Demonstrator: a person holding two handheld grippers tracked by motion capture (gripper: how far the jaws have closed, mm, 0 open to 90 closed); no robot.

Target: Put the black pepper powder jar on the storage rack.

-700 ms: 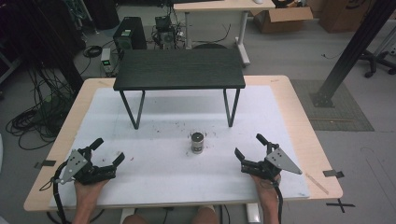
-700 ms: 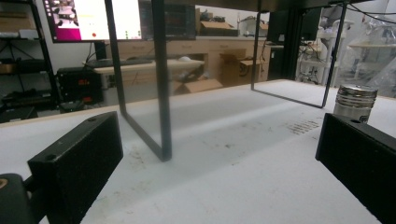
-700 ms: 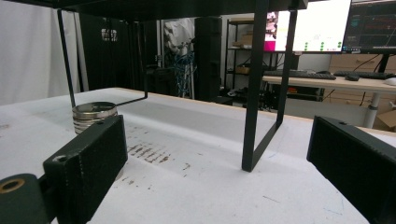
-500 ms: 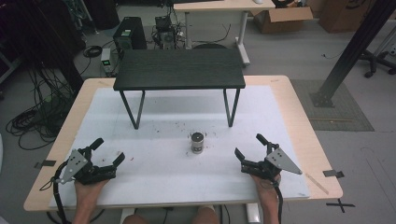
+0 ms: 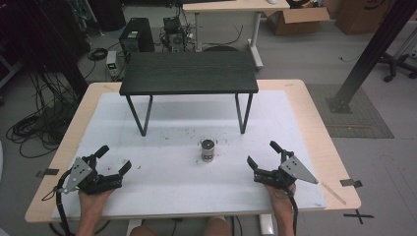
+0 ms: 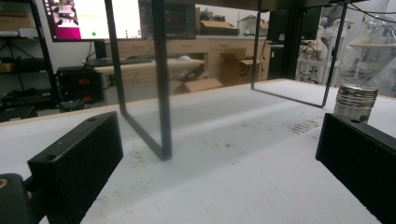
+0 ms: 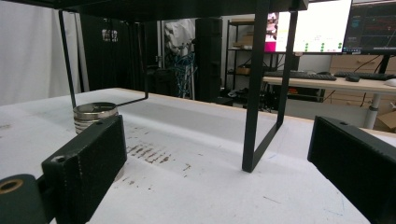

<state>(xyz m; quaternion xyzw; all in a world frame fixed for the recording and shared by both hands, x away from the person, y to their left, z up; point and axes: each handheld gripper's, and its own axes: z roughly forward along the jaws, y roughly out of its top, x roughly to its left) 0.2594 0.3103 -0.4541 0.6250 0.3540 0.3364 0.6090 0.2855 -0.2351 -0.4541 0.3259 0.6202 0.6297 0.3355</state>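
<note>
Plainly, left gripper point(image 5: 114, 162) and right gripper point(image 5: 261, 155) rest with jaws apart and empty, flanking an unlabelled metal can point(image 5: 208, 150).

A small metal can point(image 5: 208, 150) stands on the white table point(image 5: 172, 123) in front of a black stand point(image 5: 189, 73). The left gripper point(image 5: 114, 160) and right gripper point(image 5: 261, 154) rest well apart on either side, jaws spread.
</note>
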